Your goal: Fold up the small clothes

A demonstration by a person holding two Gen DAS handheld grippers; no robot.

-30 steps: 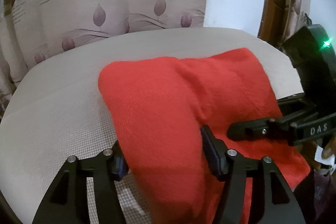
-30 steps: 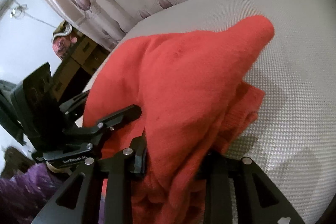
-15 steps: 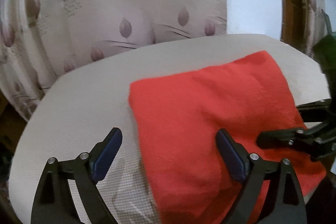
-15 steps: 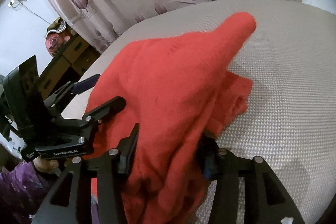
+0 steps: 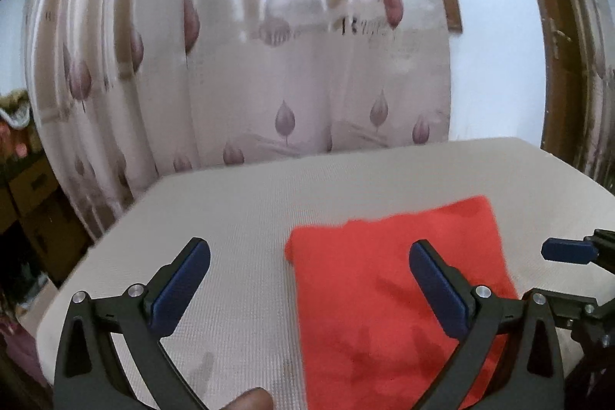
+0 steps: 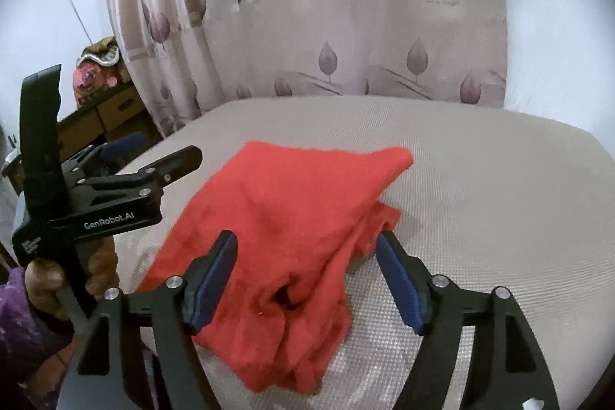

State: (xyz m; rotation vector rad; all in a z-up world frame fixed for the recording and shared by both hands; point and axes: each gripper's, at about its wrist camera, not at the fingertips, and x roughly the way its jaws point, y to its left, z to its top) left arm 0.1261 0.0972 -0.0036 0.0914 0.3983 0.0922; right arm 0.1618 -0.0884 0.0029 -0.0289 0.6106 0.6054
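Your left tool [image 5: 309,269] stands wide with nothing between its pads; its jaws have just been opening. The red garment [image 5: 399,294] lies folded on the pale worktop [image 5: 238,218], ahead and to the right of that tool (its near edge is cut off by the frame). Your right tool [image 6: 305,266] is open too, jaws just widened, pads clear of the rumpled garment below. The left hand [image 6: 50,279] is half hidden behind its handle.

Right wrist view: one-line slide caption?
Right gripper, jaws just opened, hangs over the folded red garment on the beige cushion; left gripper open alongside.
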